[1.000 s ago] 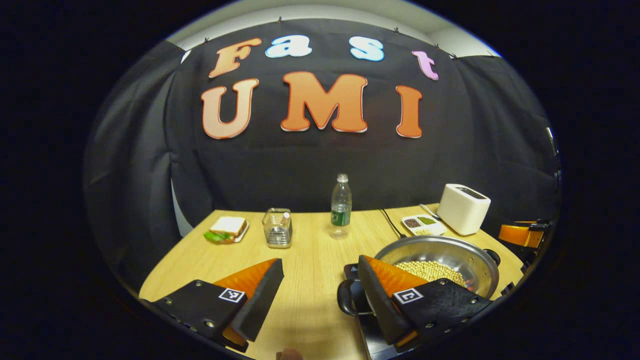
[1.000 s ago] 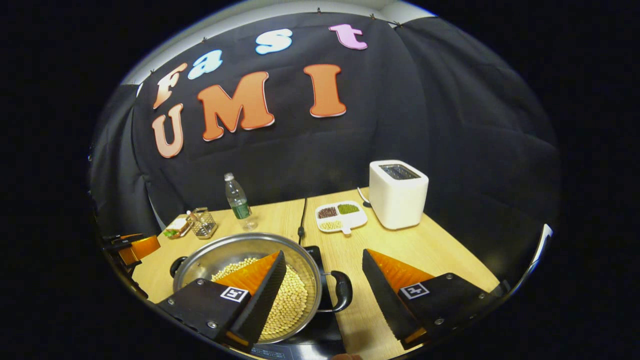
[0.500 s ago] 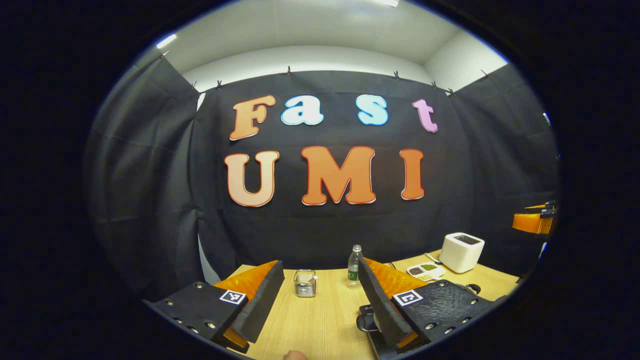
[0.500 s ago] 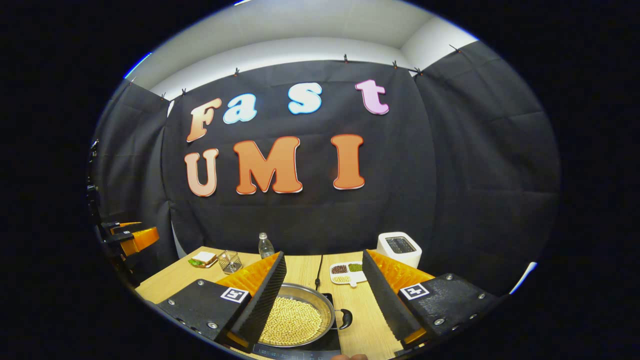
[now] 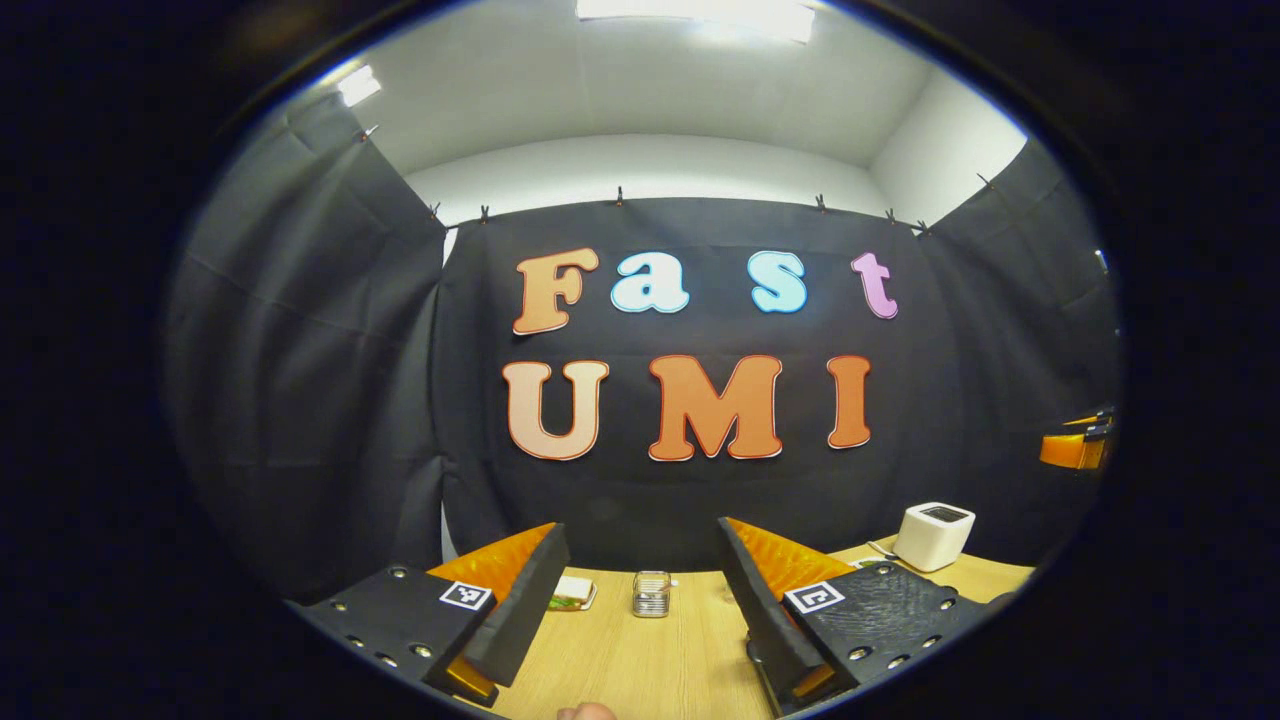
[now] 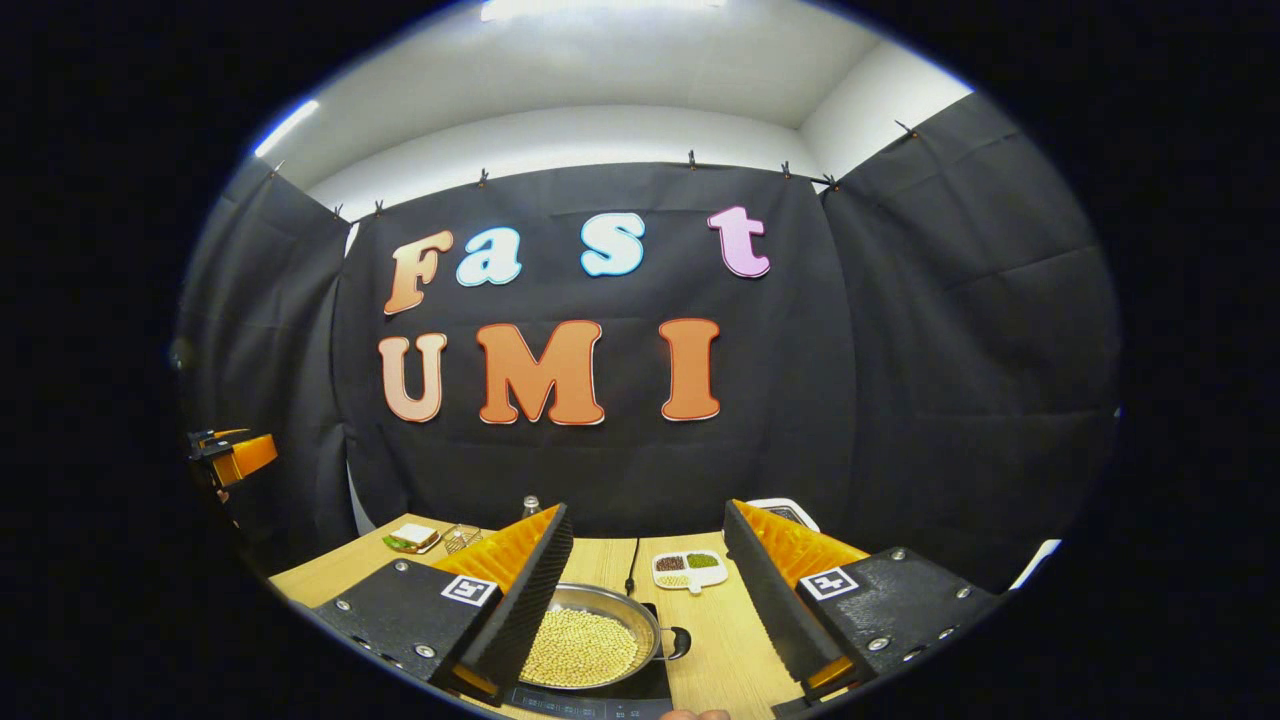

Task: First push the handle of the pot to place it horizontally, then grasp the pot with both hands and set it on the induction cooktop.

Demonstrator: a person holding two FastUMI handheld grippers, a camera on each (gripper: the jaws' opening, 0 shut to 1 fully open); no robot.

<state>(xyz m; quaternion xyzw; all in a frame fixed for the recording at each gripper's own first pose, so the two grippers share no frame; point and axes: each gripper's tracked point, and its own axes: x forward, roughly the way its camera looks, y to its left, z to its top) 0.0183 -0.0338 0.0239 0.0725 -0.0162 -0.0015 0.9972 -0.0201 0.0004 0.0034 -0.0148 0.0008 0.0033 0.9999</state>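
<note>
The steel pot (image 6: 600,640) holds pale beans and sits on the black induction cooktop (image 6: 620,698), low in the right gripper view. Its black right handle (image 6: 680,642) points sideways. The left finger of my right gripper (image 6: 645,530) covers the pot's left side. That gripper is open, raised well above and behind the pot, holding nothing. My left gripper (image 5: 640,545) is also open and empty, high over the wooden table (image 5: 650,660). It appears far off as an orange shape (image 6: 238,455) at the left of the right gripper view.
On the table stand a white toaster (image 5: 934,536), a wire basket (image 5: 651,594), a sandwich on a plate (image 5: 573,592), a divided dish of grains (image 6: 690,568), a bottle top (image 6: 530,505) and a black cable (image 6: 632,570).
Both grippers, open throughout, have lifted up and back from the pot and tilted upward. The pot stays on the cooktop and looks smaller and lower now.
</note>
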